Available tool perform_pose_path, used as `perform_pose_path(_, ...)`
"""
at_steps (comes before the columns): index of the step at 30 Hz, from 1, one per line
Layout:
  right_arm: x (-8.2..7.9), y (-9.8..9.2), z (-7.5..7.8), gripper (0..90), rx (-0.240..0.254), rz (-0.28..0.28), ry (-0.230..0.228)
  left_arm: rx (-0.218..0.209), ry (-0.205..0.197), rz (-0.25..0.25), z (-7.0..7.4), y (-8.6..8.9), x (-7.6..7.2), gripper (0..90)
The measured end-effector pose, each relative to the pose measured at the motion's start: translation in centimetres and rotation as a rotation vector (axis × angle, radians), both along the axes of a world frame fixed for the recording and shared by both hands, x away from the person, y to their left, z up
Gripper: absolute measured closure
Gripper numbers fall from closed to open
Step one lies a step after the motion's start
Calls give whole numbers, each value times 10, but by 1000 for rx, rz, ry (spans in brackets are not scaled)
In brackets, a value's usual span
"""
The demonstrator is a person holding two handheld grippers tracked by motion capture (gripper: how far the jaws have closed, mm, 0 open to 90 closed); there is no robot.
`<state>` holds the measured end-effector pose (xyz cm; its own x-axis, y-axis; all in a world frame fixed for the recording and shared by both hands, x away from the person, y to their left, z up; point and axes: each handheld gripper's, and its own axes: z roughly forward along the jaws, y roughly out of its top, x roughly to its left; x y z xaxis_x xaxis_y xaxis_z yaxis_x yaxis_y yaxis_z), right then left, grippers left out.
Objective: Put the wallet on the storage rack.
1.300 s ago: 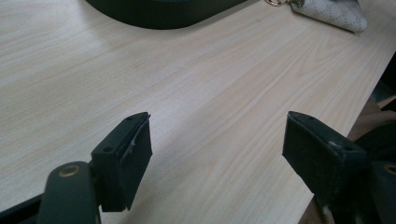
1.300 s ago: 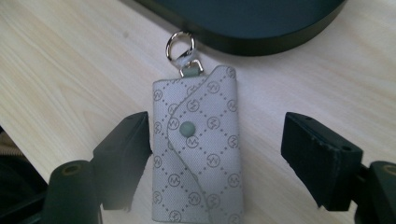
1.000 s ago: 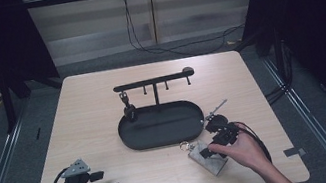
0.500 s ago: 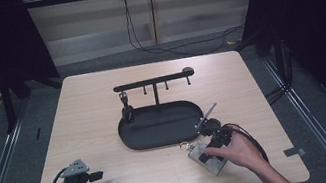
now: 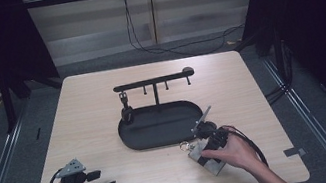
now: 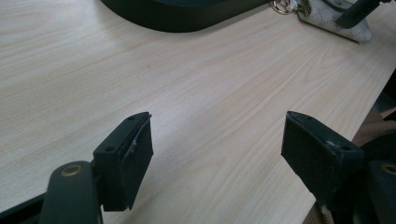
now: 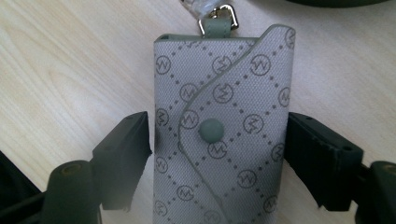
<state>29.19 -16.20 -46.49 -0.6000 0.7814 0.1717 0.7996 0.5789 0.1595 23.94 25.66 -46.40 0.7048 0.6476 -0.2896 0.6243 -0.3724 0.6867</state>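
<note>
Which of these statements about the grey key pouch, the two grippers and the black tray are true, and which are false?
1. The grey key pouch lies between the right gripper jaws. True.
2. The pouch lies inside the black tray. False: it lies on the table, beside the tray.
3. The left gripper holds the pouch. False: its jaws stand open over bare wood.
4. The pouch's flap has a round snap button. True.
</note>
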Motion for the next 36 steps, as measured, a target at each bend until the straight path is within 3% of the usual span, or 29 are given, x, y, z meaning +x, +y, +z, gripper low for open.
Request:
perform_pose_path(8, 4, 2, -4, 238, 3, 2, 27, 0, 3, 5, -1, 0, 0, 247)
perform_pose_path(16, 6, 6, -4, 283, -18, -3, 7, 5, 7, -1, -1, 0, 1, 247)
perform_pose_path(23, 6, 4, -1, 339, -4, -23, 14, 10, 8, -1, -2, -1, 1, 248)
perform_pose_path(36, 6, -2, 3, 351, 18, -39, 21, 9, 21, -11, -3, -2, 1, 248)
